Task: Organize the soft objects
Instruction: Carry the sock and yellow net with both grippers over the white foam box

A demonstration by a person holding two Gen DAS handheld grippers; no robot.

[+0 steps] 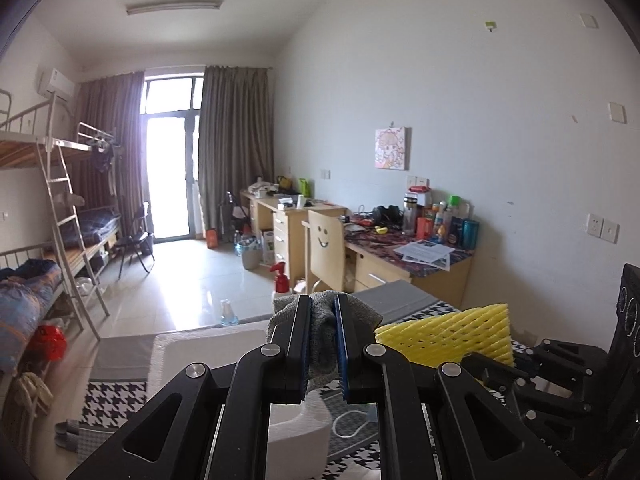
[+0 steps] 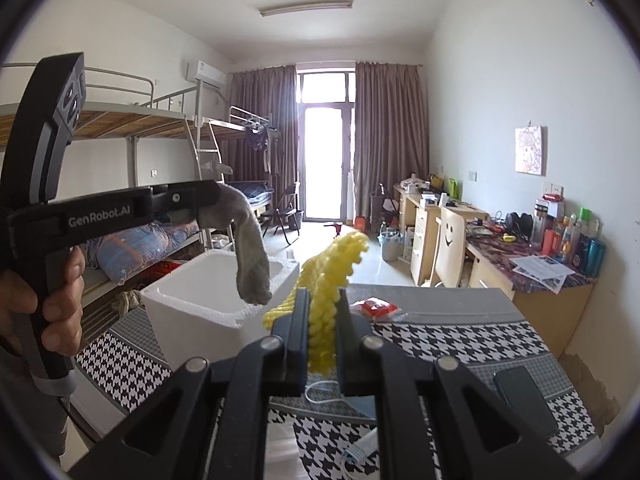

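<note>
Both tools were loaded and lifted above the houndstooth-covered tabletop (image 2: pixel 460 340). The left tool (image 1: pixel 322 344) pinched a grey sock (image 1: pixel 320 320), which in the right wrist view hung limp over the open white foam box (image 2: pixel 208 304) at the near left of the tabletop. The right tool (image 2: pixel 322 332) pinched a yellow foam net sleeve (image 2: pixel 332 268), held just right of the box and clear of it. The step in hand looked like carrying soft things to the box. Next, the left tool would need to lower the sock inside the rim and spread; the sleeve should follow, moved leftward over the opening.
</note>
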